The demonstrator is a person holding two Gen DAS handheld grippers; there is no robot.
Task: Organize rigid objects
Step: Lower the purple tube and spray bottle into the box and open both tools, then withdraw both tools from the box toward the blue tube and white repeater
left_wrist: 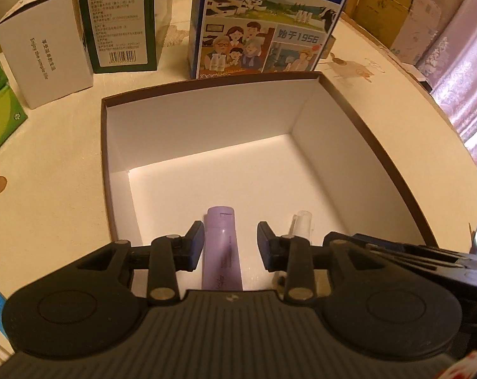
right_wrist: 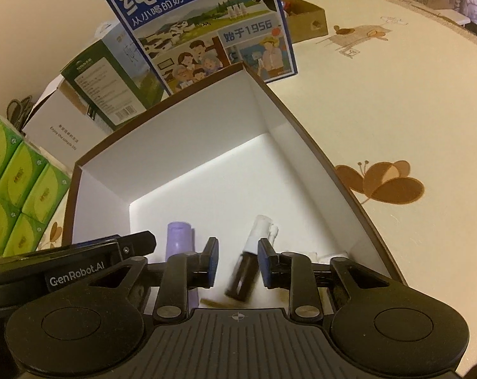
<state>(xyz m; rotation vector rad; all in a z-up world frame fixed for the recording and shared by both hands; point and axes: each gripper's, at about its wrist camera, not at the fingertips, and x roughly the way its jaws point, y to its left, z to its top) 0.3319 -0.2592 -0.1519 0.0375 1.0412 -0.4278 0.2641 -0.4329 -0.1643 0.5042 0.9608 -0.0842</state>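
Low in both frames, the left gripper (left_wrist: 230, 244) and right gripper (right_wrist: 238, 262) hang with jaws apart, holding nothing. In the box (left_wrist: 203, 120), the purple tube (left_wrist: 222, 252) lies flat; the blurred dark bottle (right_wrist: 243, 271) is seemingly loose.

Cream tablecloth (right_wrist: 396, 110) w/ butterflies; curtain (left_wrist: 459, 72) maybe.

left gripper (left_wrist: 230, 246): black plastic, ribbed grey base, two round side discs
right gripper (right_wrist: 238, 262): same build, crosshair mark on base
pads (right_wrist: 211, 260): dark blue
pivots: silver rivets on black link arms
marking: white "GenRobot.AI" on black body
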